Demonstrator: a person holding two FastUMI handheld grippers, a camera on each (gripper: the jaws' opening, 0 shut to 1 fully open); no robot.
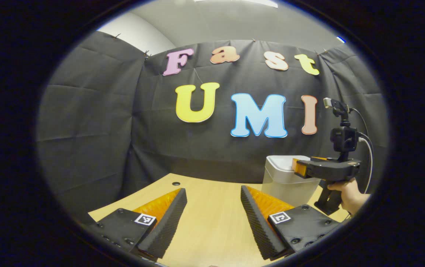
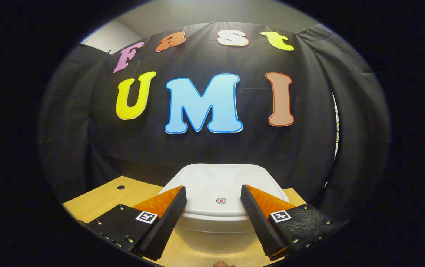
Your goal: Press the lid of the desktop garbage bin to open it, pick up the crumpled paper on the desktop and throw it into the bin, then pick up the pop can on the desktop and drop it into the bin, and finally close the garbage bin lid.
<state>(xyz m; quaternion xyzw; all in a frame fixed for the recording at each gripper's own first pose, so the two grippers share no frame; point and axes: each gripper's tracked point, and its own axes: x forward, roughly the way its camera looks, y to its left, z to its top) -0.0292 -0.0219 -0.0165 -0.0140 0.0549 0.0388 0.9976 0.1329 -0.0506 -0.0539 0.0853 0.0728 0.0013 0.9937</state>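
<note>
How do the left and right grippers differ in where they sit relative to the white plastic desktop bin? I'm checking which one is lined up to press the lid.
The right gripper hangs over the white plastic desktop bin, its fingers either side of the lid's small round button; the left gripper has only bare wooden desktop between its fingers, with the bin ahead to its right. Both grippers are open and hold nothing. The lid is down.

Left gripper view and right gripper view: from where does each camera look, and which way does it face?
Left gripper view: rides on the left gripper, facing the booth wall across the table; its open fingers show, and off to the right the right gripper in a hand.
Right gripper view: rides on the right gripper, above the closed lid.
Shared: the garbage bin, table, wall.
</note>
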